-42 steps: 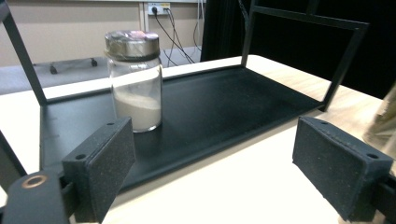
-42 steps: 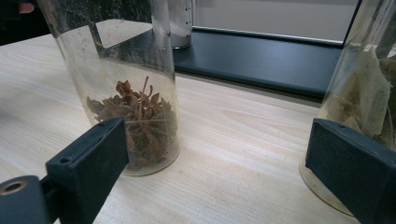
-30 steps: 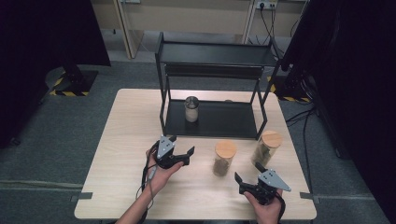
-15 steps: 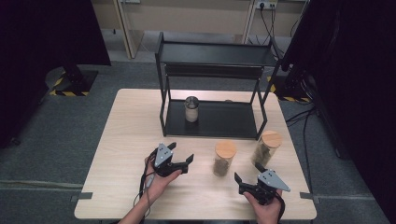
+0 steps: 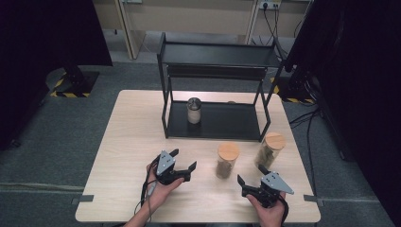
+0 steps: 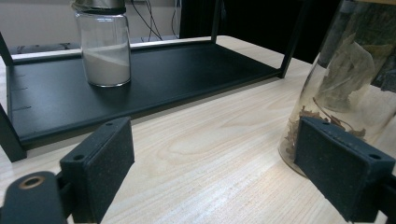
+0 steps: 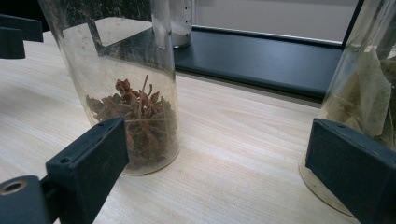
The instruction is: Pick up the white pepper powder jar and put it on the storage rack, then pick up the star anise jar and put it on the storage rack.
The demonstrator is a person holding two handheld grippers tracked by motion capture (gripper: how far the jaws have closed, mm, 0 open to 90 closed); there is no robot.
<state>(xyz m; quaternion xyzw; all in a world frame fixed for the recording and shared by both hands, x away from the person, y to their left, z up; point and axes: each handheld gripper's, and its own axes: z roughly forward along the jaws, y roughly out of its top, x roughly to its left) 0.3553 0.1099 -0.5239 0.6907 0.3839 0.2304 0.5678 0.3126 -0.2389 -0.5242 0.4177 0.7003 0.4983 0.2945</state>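
My left gripper (image 5: 183,160) stands open over the table's front middle, left of a wooden-lidded glass jar of star anise (image 5: 227,160). In the left gripper view that gripper (image 6: 219,179) has bare tabletop between its pads, with the jar (image 6: 336,88) just beyond its right pad. My right gripper (image 5: 249,174) is open near the front right, below a second wooden-lidded jar of dried leaves (image 5: 270,149). In its own view the right gripper (image 7: 224,182) faces the gap between the star anise jar (image 7: 140,98) and the leaf jar (image 7: 369,93). Neither gripper holds anything.
A black two-tier rack (image 5: 215,71) stands at the back of the wooden table (image 5: 127,137). A small metal-capped jar of white powder (image 5: 194,110) sits on the left of the rack's lower shelf (image 6: 187,70). Grey carpet surrounds the table.
My left gripper has drawn back toward the table's front edge. The right gripper and the jars have stayed put.
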